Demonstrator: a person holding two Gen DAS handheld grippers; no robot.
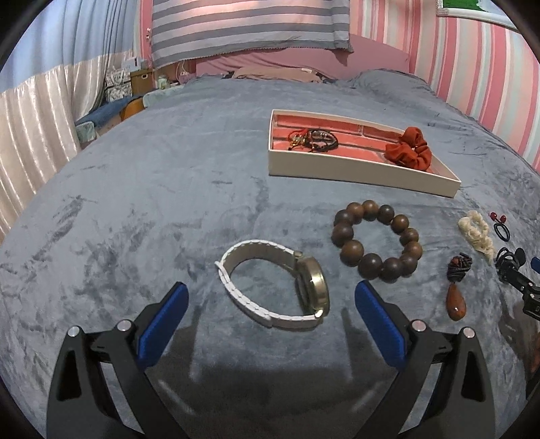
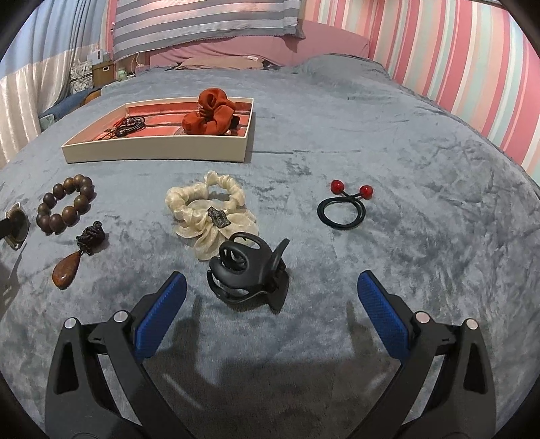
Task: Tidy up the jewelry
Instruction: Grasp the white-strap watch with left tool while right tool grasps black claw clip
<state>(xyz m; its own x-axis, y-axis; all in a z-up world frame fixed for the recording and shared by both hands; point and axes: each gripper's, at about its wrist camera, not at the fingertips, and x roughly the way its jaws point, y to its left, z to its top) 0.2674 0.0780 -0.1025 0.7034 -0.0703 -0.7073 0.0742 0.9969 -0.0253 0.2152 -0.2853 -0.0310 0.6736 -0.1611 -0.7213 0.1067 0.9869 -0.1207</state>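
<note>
My left gripper (image 1: 271, 299) is open and empty, its blue pads either side of a white-strap watch (image 1: 275, 287) lying on the grey-blue blanket. A wooden bead bracelet (image 1: 376, 239) and an amber pendant (image 1: 455, 293) lie to its right. My right gripper (image 2: 271, 290) is open and empty, just short of a black claw hair clip (image 2: 248, 270). A cream scrunchie (image 2: 212, 216) and a black hair tie with red balls (image 2: 344, 206) lie beyond. The white jewelry tray (image 1: 354, 170) with red lining holds a red scrunchie (image 1: 410, 147) and dark corded bracelets (image 1: 314, 138).
The blanket (image 1: 135, 209) covers a bed; a striped pillow (image 1: 249, 27) and pink striped wall (image 2: 472, 67) are at the back. Boxes and curtains (image 1: 40, 111) stand off the bed's left edge. The right gripper's tool shows at the left view's right edge (image 1: 516, 277).
</note>
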